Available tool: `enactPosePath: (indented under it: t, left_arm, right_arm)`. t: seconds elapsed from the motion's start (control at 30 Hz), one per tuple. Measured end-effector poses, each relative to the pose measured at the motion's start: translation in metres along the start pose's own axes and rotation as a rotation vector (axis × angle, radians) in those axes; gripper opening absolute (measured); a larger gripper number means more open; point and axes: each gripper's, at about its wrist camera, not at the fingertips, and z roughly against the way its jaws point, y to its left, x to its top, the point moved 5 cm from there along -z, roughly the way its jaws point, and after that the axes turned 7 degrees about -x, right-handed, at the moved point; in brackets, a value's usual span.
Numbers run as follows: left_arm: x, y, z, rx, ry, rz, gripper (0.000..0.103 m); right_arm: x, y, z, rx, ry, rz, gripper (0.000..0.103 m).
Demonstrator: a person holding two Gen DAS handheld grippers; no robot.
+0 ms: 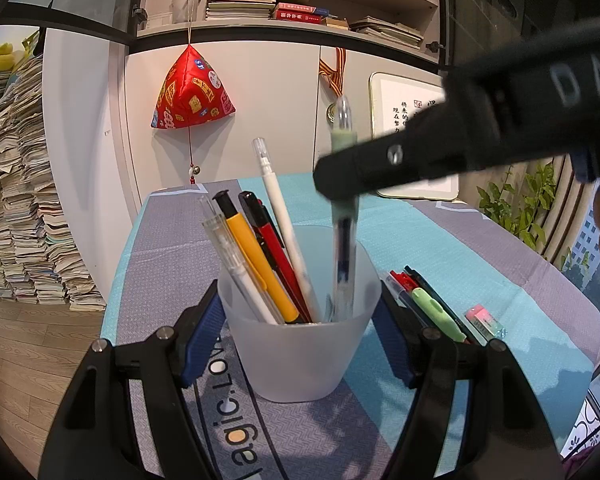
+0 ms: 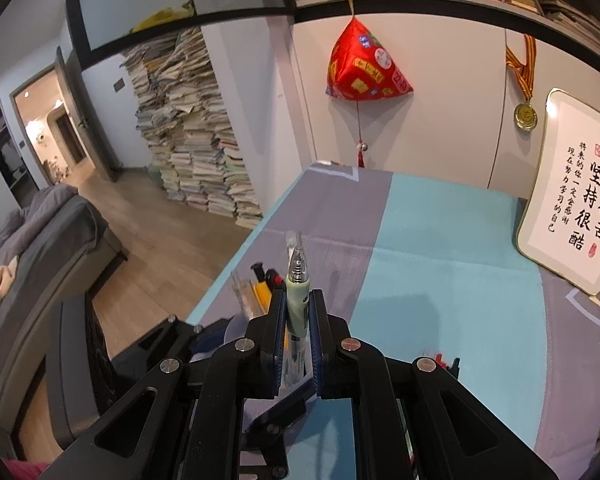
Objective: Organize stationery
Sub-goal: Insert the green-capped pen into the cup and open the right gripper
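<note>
A frosted plastic cup (image 1: 300, 352) stands on the table with my left gripper (image 1: 298, 320) shut on it, one blue pad on each side. Inside lean several pens, among them a yellow pen (image 1: 260, 264), a red pen (image 1: 272, 248) and a white pen (image 1: 284, 220). My right gripper (image 2: 298, 308) is shut on a clear pen with a pale green grip (image 2: 298, 300). That clear pen (image 1: 344, 240) hangs upright with its lower end inside the cup. The right gripper's black finger (image 1: 380, 168) crosses over the cup.
More pens (image 1: 424, 300) and a pink and green eraser (image 1: 485, 322) lie on the cloth right of the cup. A framed calligraphy board (image 2: 572, 208) leans at the back right. The table's left edge (image 2: 236, 260) drops to the floor by a tall stack of books (image 2: 196, 140).
</note>
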Motion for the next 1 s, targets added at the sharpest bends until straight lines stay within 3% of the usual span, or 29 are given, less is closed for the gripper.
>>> enactPosePath:
  t: [0.43,0.8,1.0]
  left_arm:
    - [0.000,0.000,-0.001,-0.004,-0.001,0.004,0.070]
    - [0.000,-0.001,-0.001,-0.003,0.000,0.002,0.070]
    - [0.000,0.000,-0.001,-0.004,0.000,0.003,0.070]
  right_arm:
    - [-0.015,-0.012,-0.005,0.002,0.086,-0.056,0.010]
    - [-0.020,-0.018,0.018,-0.012,0.067,-0.060,0.010]
    - [-0.026,-0.044,0.032,-0.073,0.063,-0.093,0.010]
